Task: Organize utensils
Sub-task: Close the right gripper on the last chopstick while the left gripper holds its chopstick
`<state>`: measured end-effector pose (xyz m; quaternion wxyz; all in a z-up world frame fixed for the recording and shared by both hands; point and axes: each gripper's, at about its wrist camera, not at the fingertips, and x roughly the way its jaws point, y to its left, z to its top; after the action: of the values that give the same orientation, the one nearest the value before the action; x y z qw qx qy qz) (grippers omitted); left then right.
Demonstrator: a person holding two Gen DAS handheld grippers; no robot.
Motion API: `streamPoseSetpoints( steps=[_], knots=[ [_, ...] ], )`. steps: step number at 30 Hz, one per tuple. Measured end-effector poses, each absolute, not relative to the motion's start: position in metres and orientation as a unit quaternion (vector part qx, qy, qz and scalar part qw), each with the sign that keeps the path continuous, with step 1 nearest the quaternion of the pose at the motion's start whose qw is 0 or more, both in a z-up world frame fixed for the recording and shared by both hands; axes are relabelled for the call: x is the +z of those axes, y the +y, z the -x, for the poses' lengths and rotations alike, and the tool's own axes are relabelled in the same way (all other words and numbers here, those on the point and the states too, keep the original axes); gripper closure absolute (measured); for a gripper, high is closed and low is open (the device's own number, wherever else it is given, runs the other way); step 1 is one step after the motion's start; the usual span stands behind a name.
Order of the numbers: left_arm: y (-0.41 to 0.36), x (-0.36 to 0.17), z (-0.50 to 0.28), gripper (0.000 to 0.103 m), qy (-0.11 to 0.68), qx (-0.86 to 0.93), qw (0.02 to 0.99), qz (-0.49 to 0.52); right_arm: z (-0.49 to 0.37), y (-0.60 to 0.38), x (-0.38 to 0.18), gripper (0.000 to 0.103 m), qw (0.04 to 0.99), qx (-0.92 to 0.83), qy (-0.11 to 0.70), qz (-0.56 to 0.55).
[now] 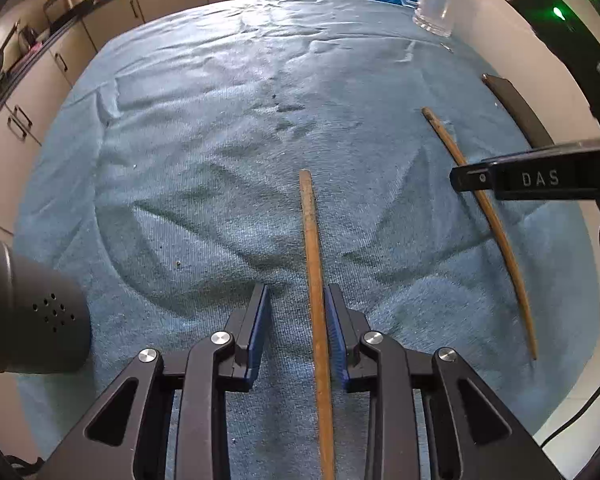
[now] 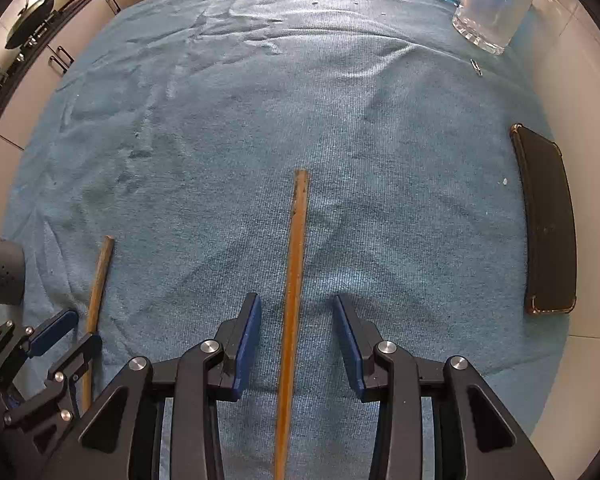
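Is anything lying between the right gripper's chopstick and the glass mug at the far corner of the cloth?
Nothing visible. Between the wooden chopstick under the right gripper and the clear glass mug there is only bare blue cloth.

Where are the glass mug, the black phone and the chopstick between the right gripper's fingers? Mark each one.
glass mug (image 2: pixel 494 4): right wrist view, on its clear side wall.
black phone (image 2: pixel 550 220): right wrist view, middle of its dark face.
chopstick (image 2: pixel 294 264): right wrist view, mid-shaft, ahead of the open fingers.
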<state>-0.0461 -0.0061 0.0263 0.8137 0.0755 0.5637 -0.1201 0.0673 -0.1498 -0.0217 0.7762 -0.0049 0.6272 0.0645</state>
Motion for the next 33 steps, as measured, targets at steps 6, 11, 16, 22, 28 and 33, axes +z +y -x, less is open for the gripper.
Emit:
streamPoseSetpoints(
  steps=[6,11,16,22,28,33],
  knots=[
    [-0.005,0.025,0.06,0.076,0.537,-0.114,0.833,-0.072,-0.052,-0.139,-0.022,0.062,0.784,0.075,0.616,0.035],
    [-0.003,0.027,0.07,0.076,0.542,-0.111,0.829,-0.075,-0.031,-0.137,-0.023,0.067,0.785,0.095,0.61,0.054],
    [-0.011,0.028,0.058,0.076,0.558,-0.097,0.821,-0.076,-0.034,-0.133,-0.023,0.07,0.774,0.09,0.625,0.057],
    [-0.014,0.027,0.054,0.097,0.548,-0.099,0.827,-0.075,-0.056,-0.129,-0.021,0.081,0.778,0.085,0.621,0.037],
    [0.014,0.032,0.076,0.096,0.529,-0.125,0.839,0.003,-0.042,-0.117,-0.021,0.095,0.804,0.091,0.587,0.032],
    [0.033,0.05,0.099,0.096,0.495,-0.139,0.856,0.056,-0.014,-0.134,-0.004,0.095,0.831,0.112,0.545,-0.019]
  ],
)
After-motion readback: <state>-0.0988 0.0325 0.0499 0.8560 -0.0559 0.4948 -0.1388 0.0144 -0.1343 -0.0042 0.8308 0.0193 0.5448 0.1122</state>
